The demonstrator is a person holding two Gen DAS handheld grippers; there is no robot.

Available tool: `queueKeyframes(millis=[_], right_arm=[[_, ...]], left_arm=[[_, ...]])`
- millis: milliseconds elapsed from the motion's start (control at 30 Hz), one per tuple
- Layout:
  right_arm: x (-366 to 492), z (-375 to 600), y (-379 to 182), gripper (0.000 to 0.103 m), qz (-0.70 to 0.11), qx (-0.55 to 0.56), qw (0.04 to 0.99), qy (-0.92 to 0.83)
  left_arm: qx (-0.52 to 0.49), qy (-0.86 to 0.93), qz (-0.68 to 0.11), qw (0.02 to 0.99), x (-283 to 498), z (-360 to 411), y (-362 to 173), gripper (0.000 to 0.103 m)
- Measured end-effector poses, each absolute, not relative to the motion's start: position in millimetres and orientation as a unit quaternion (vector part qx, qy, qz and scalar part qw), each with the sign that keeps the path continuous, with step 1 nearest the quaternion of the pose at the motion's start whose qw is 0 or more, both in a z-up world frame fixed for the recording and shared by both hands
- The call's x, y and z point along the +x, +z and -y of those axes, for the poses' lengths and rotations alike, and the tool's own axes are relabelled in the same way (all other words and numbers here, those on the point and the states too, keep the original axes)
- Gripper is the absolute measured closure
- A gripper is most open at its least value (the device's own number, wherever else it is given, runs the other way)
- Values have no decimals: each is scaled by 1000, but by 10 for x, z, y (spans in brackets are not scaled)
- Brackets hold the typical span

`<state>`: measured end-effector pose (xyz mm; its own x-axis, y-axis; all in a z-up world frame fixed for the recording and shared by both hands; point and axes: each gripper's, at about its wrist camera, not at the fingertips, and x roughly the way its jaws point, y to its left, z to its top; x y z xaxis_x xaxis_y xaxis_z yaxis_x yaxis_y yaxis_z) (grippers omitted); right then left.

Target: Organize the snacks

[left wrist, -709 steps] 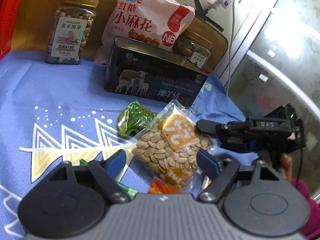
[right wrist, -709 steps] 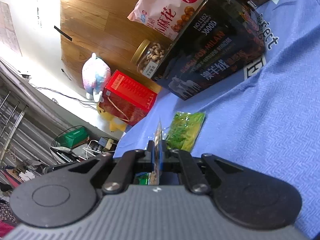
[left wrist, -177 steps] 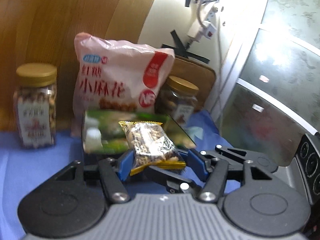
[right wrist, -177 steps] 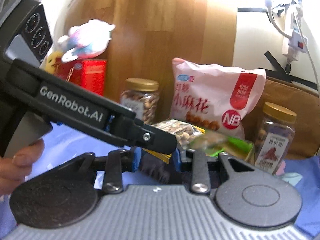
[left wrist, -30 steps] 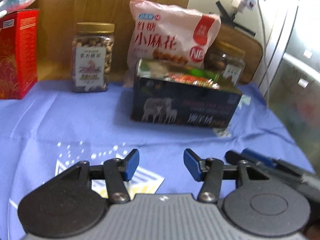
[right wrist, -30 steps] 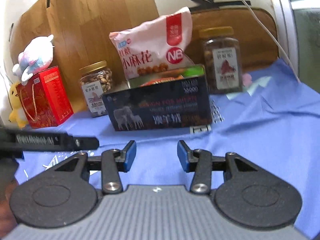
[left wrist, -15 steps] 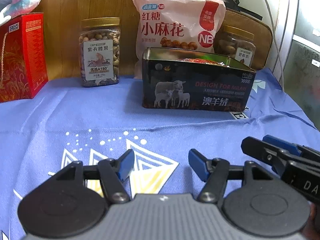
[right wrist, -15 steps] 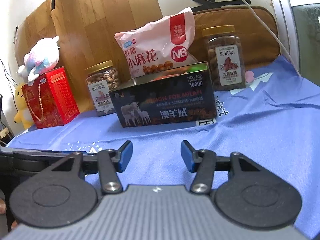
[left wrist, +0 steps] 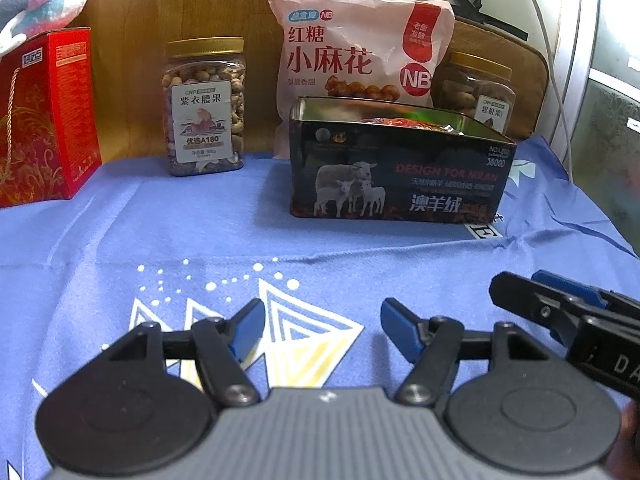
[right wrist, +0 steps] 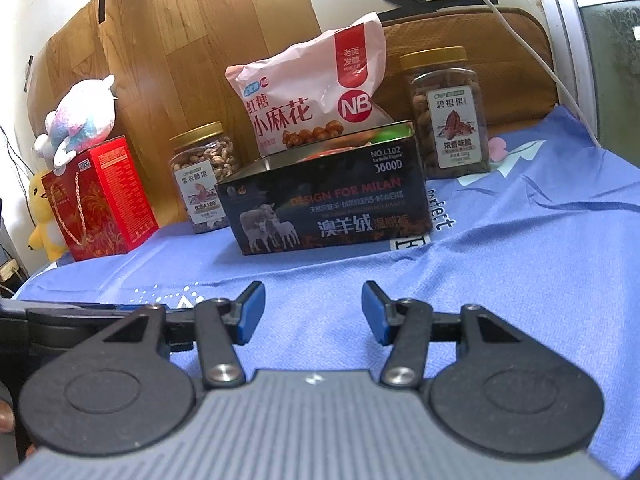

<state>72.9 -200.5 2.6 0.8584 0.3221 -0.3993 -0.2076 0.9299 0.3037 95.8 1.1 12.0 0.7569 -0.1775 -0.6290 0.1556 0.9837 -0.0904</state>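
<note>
Left tool [left wrist: 322, 328] is being held low over the blue cloth [left wrist: 160, 240], its blue pads well apart and nothing between them. Right tool [right wrist: 312, 310] is being held likewise, pads spread wide and nothing gripped. In the left wrist view the right tool [left wrist: 560, 312] is being seen from the side at the right edge; whether it is spread cannot be told from that view alone.

The dark tin [left wrist: 396, 176] is being found open-topped on the cloth, well ahead of both tools. Snack packets [left wrist: 404, 122] are lying inside it, red and green wrappers showing just above the rim; in the right wrist view the same packets [right wrist: 376, 136] are being seen over the tin [right wrist: 332, 212] edge. How many packets there are cannot be told.

Behind the tin, the pink bag [left wrist: 356, 52] is being propped upright against the wooden board [left wrist: 180, 0]. The cashew jar [left wrist: 204, 108] is standing left of the tin and apart from it. The pecan jar [right wrist: 450, 114] is standing behind the tin's right end. A red box [left wrist: 44, 116] is standing at far left, with a plush toy [right wrist: 80, 116] resting on top of it.
</note>
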Motion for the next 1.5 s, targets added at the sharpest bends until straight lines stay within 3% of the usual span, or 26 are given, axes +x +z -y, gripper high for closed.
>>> queueKeyframes(millis=[133, 333, 467, 567, 633, 833, 1033, 1500], right_arm=[[721, 2046, 61, 47, -231, 136, 954, 134], [666, 2154, 275, 39, -220, 156, 954, 134], [609, 2233, 440, 38, -200, 179, 954, 138], [577, 2269, 508, 26, -193, 197, 951, 142], [559, 2269, 534, 24, -191, 203, 949, 145], [520, 2265, 584, 23, -194, 218, 944, 155], [467, 2249, 622, 16, -188, 223, 942, 163], [446, 2255, 644, 14, -189, 230, 940, 167]], left_arm=[[-17, -87, -335, 938, 947, -20, 136, 34], [-8, -72, -333, 940, 868, -18, 229, 11], [-15, -62, -339, 939, 812, -53, 297, 9], [-11, -50, -338, 940, 767, -74, 346, 4], [-3, -39, -333, 942, 730, -79, 384, 1], [7, -20, -327, 945, 662, -127, 488, 0], [15, -11, -319, 948, 603, -159, 565, 0], [37, -25, -327, 944, 508, -12, 622, 0]])
